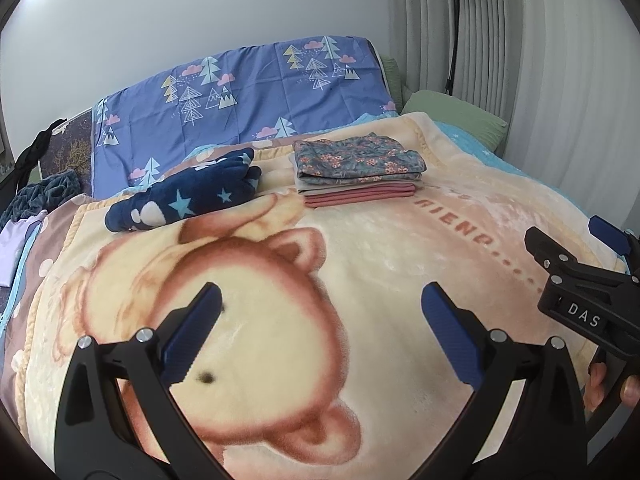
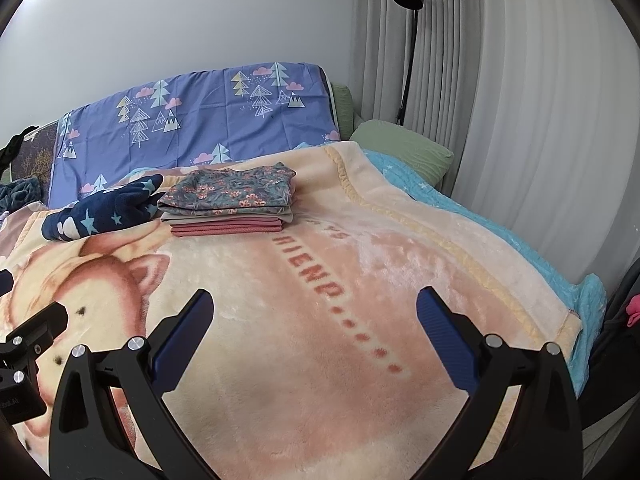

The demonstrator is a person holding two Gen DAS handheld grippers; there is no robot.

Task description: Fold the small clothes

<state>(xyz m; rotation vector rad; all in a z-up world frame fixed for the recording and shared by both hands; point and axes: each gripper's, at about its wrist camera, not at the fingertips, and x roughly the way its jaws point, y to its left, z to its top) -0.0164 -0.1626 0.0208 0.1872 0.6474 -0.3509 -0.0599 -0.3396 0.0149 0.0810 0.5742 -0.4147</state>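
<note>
A stack of folded clothes [image 1: 358, 172], floral piece on top and pink ones below, lies at the far middle of the bear-print blanket [image 1: 360, 264]; it also shows in the right wrist view [image 2: 230, 202]. A navy star-print garment [image 1: 188, 196] lies unfolded left of the stack, also in the right wrist view [image 2: 106, 210]. My left gripper [image 1: 320, 332] is open and empty above the blanket's near part. My right gripper [image 2: 314, 336] is open and empty, beside the left one; it shows at the right edge of the left wrist view [image 1: 580, 264].
A purple tree-print sheet [image 1: 244, 104] covers the headboard. A green pillow [image 1: 452, 120] and a floor lamp [image 2: 408, 48] stand at the back right by the curtain [image 2: 520, 100]. Dark clothes [image 1: 44, 192] lie at the left edge. A blue quilt [image 2: 500, 240] edges the bed's right side.
</note>
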